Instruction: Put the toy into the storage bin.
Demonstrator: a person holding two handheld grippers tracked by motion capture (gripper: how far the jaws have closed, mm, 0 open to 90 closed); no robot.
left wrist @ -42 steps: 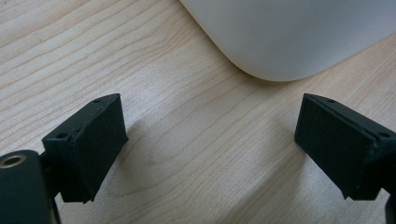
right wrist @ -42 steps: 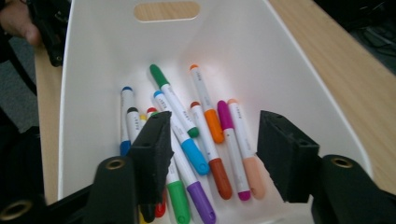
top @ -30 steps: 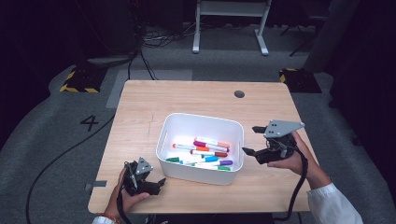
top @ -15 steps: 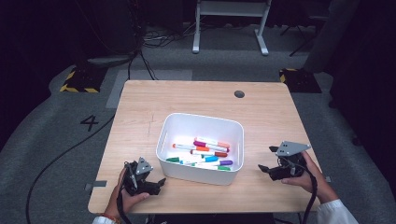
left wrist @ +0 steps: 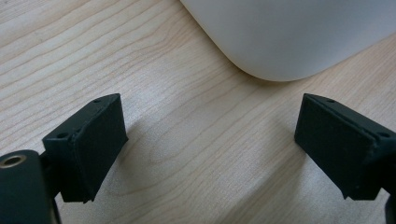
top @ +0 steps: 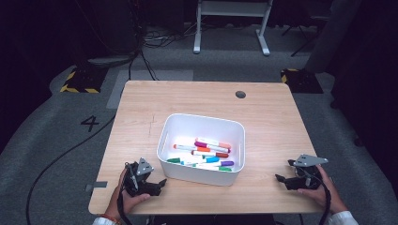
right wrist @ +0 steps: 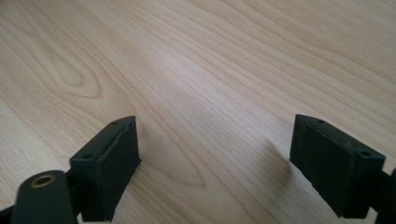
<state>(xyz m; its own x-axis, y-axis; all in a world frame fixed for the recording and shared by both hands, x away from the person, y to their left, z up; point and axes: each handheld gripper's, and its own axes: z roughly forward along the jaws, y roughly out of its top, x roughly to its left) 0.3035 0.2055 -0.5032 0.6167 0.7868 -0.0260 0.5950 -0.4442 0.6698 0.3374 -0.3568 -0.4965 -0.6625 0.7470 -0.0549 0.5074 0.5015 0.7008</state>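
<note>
High view: a light wooden desk [top: 206, 101] seen from above, standing on grey carpet. A white plastic bin [top: 202, 148] sits just right of the desk's middle, toward the near edge. Inside it lie the markers [top: 206, 152], a loose pile with orange, red, green, blue and purple caps. A person's two hands come in from the bottom edge. The left gripper [top: 146, 179] rests at the near left corner of the desk, just beside the bin's front left corner. The right gripper [top: 287, 172], topped by a grey three-cornered plate, rests near the front right edge, a little apart from the bin. Neither one holds anything.

Left gripper view: the left gripper [left wrist: 210, 135] lies low over the wood with its two black jaws spread wide and empty. The rounded white corner of the bin [left wrist: 289, 37] rises just ahead of them.

Right gripper view: the right gripper [right wrist: 215, 154] also has its jaws wide apart, with bare wood grain between and beyond them.

With every marker in the bin and both hands parked at the near edge, this looks like a resting point, either at the close of tidying or ahead of a fresh reach. Any next move would call for lifting a gripper over the bin's rim and coming down on one marker.
</note>
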